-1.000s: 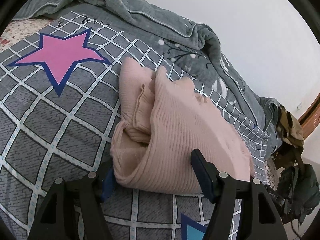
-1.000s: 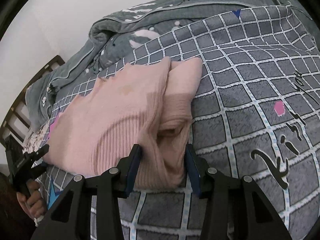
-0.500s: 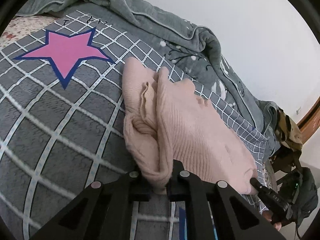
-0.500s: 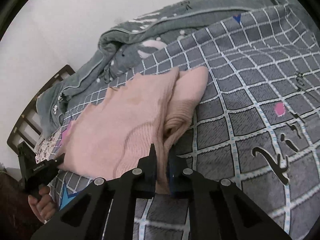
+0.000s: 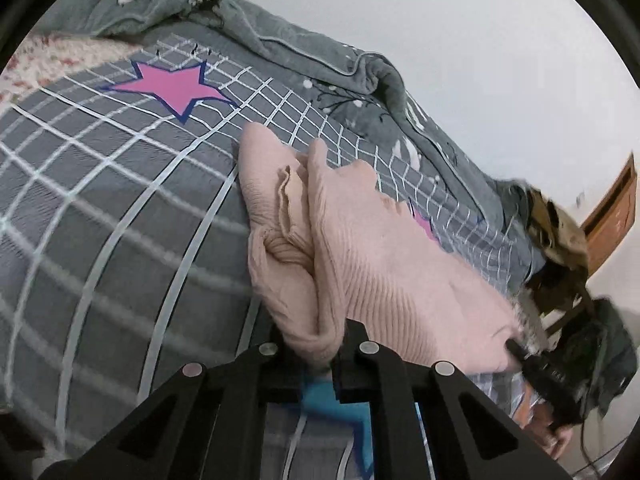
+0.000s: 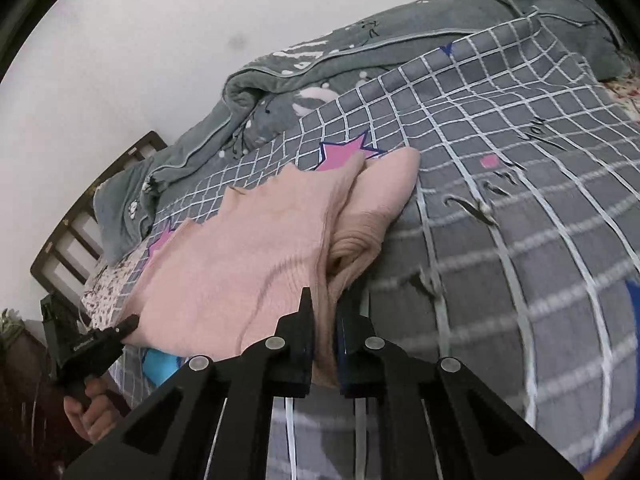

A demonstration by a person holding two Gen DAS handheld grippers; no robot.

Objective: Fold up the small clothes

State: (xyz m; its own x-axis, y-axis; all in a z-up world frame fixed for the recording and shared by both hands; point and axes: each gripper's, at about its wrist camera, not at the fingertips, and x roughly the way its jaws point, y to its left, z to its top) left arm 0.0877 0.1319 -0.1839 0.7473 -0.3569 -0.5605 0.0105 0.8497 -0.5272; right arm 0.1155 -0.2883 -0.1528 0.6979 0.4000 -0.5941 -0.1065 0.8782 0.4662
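Pink ribbed sweater point(image 5: 384, 264) lies on the grey grid bedspread point(image 5: 120, 216) — long axis runs sideways between the two grippers, folded sleeve ends pointing away toward the rumpled grey quilt point(image 6: 280, 92). Left gripper point(image 5: 316, 344) clamped on the near hem at one corner; right gripper point(image 6: 325, 320) pinched on the other corner, pink knit squeezed between its jaws. Near edge lifted slightly off the bedspread.
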